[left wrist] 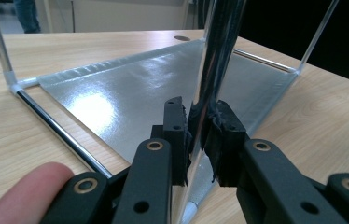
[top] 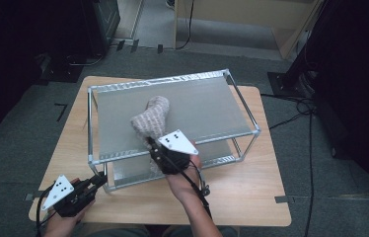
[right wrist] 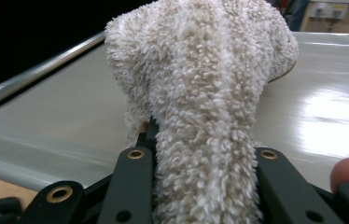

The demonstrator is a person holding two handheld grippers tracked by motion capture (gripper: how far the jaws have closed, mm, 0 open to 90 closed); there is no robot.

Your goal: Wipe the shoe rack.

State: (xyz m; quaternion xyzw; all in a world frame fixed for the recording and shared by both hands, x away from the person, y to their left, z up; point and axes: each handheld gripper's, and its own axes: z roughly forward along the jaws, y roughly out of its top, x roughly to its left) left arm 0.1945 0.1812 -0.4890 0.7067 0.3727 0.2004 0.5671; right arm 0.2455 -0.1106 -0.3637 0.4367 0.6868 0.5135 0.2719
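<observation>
The high view looks down from above on the two-tier silver metal shelf rack [top: 172, 118]; both gripper views sit close against it.

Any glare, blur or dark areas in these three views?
High view: surroundings very dark, table evenly lit. Left gripper view: bright glare on the lower shelf, and the post mirrors the room. Right gripper view: glare patch on the top shelf, cloth sharp, background soft.
</observation>
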